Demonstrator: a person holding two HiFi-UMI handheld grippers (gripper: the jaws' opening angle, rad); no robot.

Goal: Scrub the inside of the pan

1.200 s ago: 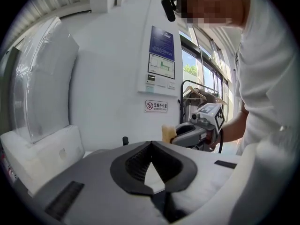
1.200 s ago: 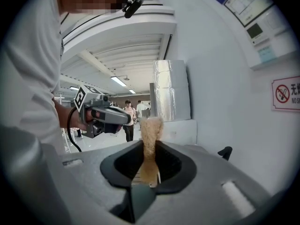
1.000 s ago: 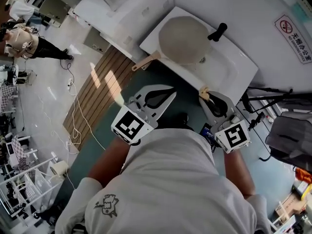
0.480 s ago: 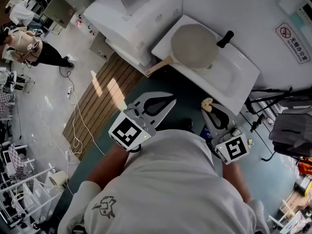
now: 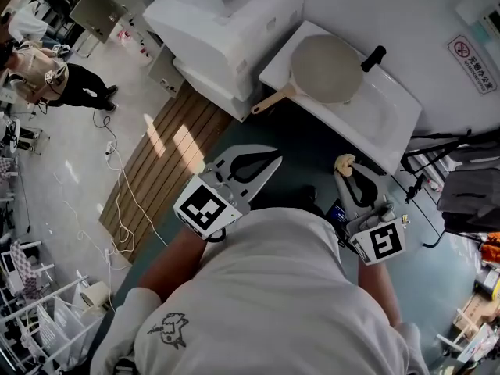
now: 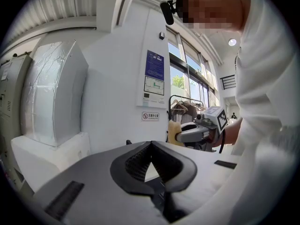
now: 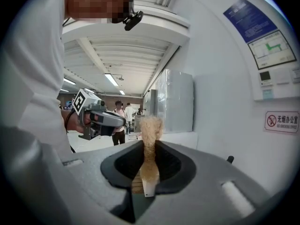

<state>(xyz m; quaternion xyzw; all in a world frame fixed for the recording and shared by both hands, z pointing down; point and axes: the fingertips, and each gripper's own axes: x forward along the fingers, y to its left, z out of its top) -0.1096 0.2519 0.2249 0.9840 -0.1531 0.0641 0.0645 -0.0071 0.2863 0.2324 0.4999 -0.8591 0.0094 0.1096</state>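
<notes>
A round grey pan (image 5: 326,69) with a wooden handle (image 5: 273,100) lies in the white sink (image 5: 391,127), below a black tap (image 5: 373,57). My left gripper (image 5: 275,156) is held out in front of the sink, short of the pan handle, shut and empty; in its own view the left gripper (image 6: 151,145) has its jaws together with nothing between them. My right gripper (image 5: 344,166) is shut on a tan scrub sponge (image 5: 344,162) near the sink's front edge. In its own view the right gripper (image 7: 149,146) clamps the sponge (image 7: 150,130), which stands upright.
A white wrapped appliance (image 5: 226,30) stands left of the sink. A wooden slatted mat (image 5: 164,162) and loose cables (image 5: 117,194) lie on the floor at left. A person (image 5: 47,76) stands far left. A tripod and dark bag (image 5: 469,198) sit at right.
The sink and pan have slid to the right in the head view, and more of the white appliance shows. Both grippers moved along with the person; the right one still holds the sponge.
</notes>
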